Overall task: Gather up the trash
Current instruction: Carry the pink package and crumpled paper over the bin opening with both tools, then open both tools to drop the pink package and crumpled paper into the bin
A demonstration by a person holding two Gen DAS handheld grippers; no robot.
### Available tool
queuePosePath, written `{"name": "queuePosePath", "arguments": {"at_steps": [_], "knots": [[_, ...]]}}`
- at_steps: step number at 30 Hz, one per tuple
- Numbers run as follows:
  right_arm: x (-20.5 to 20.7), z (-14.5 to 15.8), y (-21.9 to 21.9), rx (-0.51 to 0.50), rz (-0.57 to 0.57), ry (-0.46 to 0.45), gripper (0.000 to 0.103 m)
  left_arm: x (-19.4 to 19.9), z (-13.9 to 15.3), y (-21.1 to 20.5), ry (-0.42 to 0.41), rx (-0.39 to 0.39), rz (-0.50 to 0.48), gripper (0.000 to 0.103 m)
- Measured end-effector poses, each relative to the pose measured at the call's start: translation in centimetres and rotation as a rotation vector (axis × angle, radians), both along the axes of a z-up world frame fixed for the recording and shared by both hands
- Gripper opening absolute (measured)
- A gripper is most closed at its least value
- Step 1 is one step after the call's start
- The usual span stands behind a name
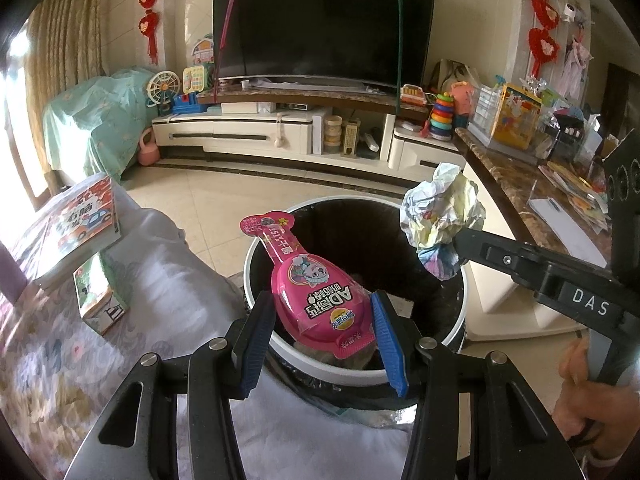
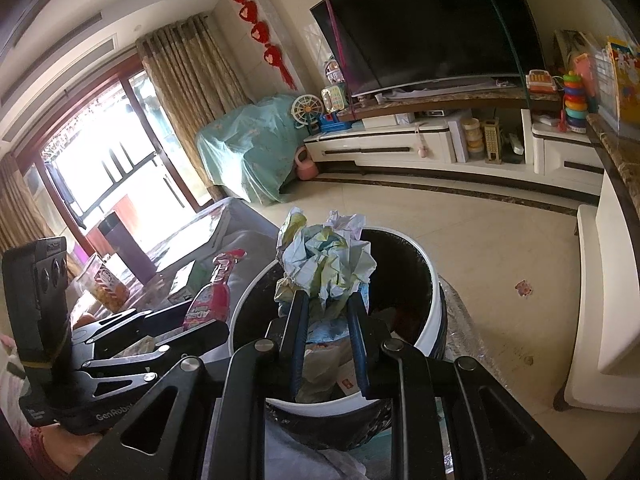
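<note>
While the TV fills twelve o'clock in the left view, the bin, white-rimmed and black inside, sits at centre below it, with a cloth-covered worktop at nine o'clock carrying a book and a small box.

The left tool stands about half open, its blue pads pressing the wide end of a pink pouch held over the bin's mouth; the pouch reads "AD" beside characters too distorted to read.

The right tool is closed tight on a paper wad, held above the bin's rim at two o'clock in the left view.

The right tool's arm reads "DAS" in the left view; the left tool's body reads "GenRobot", its end cut off, in the right view.
</note>
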State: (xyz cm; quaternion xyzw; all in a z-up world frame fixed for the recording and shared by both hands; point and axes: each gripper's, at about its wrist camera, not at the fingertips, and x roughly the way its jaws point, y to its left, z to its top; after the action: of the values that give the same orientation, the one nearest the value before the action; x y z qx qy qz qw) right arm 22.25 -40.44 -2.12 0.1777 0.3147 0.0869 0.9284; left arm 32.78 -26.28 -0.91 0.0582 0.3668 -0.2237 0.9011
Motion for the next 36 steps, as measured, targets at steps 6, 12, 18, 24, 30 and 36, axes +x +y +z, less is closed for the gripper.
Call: {"name": "queuePosePath", "arguments": {"at_steps": [6, 12, 18, 24, 30, 36], "knots": [[0.2, 0.0, -0.1, 0.0, -0.002, 0.002, 0.02, 0.3, -0.1, -0.3, 0.0, 0.006, -0.003, 0.047], [0.5, -0.1, -0.3, 0.001, -0.004, 0.01, 0.02, 0.7, -0.4, -0.5, 0.007, 0.011, -0.003, 0.047], [0.7, -0.3, -0.3, 0.004, -0.006, 0.021, 0.02, 1.1, -0.4, -1.0, 0.006, 0.023, -0.005, 0.047], [1.1, -0.3, -0.2, -0.002, -0.005, 0.03, 0.02, 1.2, -0.3, -1.2, 0.005, 0.025, -0.007, 0.047], [1.4, -0.4, -0.1, -0.008, -0.006, 0.041, 0.02, 1.4, -0.3, -1.5, 0.011, 0.026, -0.007, 0.048], [1.9, -0.6, -0.1, -0.01, -0.007, 0.055, 0.02, 2.0, -0.6, -1.7, 0.021, 0.037, -0.004, 0.048]]}}
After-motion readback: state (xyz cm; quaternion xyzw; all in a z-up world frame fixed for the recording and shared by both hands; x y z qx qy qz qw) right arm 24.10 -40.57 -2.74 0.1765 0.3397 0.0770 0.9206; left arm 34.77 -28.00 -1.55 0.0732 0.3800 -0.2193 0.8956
